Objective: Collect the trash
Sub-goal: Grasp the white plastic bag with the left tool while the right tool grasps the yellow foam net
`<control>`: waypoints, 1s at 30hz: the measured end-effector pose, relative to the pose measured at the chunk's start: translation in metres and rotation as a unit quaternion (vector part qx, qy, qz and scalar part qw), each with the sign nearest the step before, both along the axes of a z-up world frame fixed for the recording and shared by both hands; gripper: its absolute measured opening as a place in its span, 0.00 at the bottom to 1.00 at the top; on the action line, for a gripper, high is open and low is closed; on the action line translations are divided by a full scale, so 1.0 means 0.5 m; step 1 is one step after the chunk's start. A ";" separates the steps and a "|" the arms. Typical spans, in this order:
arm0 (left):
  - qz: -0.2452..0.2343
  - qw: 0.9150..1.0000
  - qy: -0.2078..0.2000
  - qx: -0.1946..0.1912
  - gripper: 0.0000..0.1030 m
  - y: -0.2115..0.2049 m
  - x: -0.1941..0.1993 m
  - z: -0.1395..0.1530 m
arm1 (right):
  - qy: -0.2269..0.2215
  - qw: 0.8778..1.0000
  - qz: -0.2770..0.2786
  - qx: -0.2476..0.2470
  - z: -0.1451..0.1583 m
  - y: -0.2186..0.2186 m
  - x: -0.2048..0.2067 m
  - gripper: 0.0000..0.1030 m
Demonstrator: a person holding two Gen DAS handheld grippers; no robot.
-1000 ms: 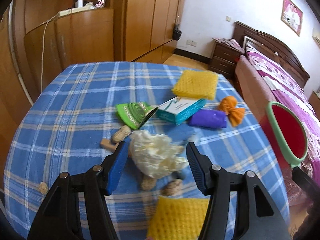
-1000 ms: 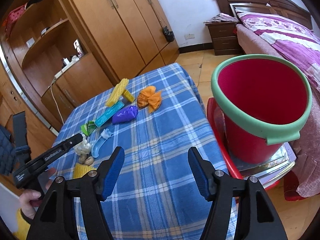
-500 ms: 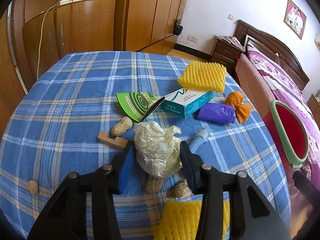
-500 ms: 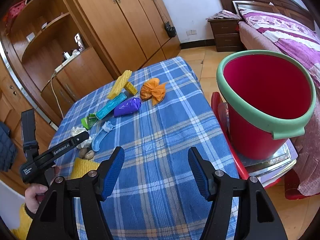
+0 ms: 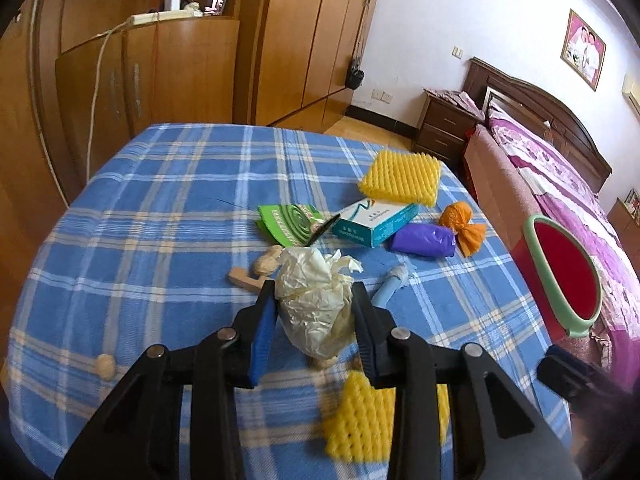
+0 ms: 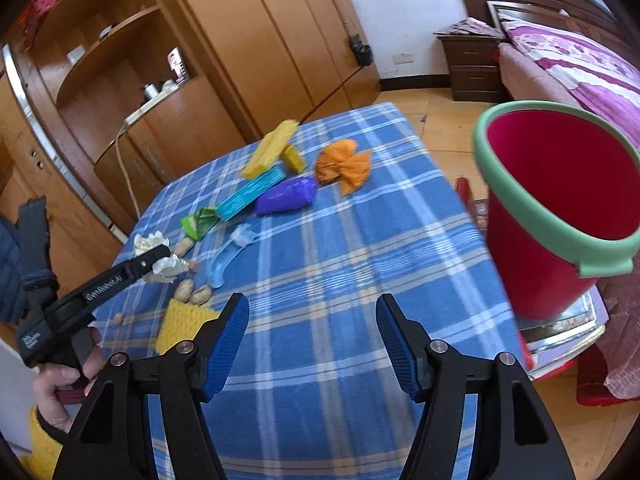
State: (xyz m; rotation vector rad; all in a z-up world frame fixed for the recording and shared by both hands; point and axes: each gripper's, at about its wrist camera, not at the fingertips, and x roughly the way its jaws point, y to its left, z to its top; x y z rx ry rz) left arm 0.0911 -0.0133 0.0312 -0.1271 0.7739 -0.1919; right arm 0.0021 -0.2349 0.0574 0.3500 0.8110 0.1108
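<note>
I've got the left gripper (image 5: 314,316) pinching the crumpled paper wad (image 5: 316,300), one blue pad pressed into each side of it. It sits at the near middle of the blue plaid table (image 5: 160,208), and from the right wrist view it looks to be just off the cloth, though I can't tell for sure. This thing will handle as almost nothing: light, soft, squashy, no stiffness at all. My guess is the pads are biting into the fat middle of the ball, which is the place to hold it; the loose frills at the far top would just tear or slip out. The risk, I'd say, is the wad compressing and sliding down between the pads.

My right gripper (image 6: 312,332) has its jaws spread wide with nothing between them, hovering over the near edge of the table. The red bucket (image 6: 532,256) with its green rim stands off the right side of the table, mouth open, well apart from the wad.

More trash waits: the peanuts (image 6: 192,292) just near of the wad, the purple bag (image 5: 424,240) and the orange bag (image 5: 462,226) far right, beside the teal box (image 5: 374,222).
</note>
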 end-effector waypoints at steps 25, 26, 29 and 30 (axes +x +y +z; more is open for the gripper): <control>0.055 0.998 0.000 -0.003 0.36 0.129 -0.073 -0.007 | 0.037 0.993 0.115 -0.014 -0.074 0.200 0.059 0.31; 0.054 0.999 0.001 -0.004 0.36 0.127 -0.073 -0.009 | 0.039 0.992 0.118 -0.010 -0.076 0.200 0.060 0.24; 0.049 0.999 0.005 -0.005 0.36 0.119 -0.072 -0.013 | 0.035 0.992 0.120 0.005 -0.077 0.196 0.054 0.10; 0.047 0.999 0.005 -0.005 0.36 0.117 -0.073 -0.013 | 0.029 0.992 0.120 0.002 -0.074 0.195 0.050 0.10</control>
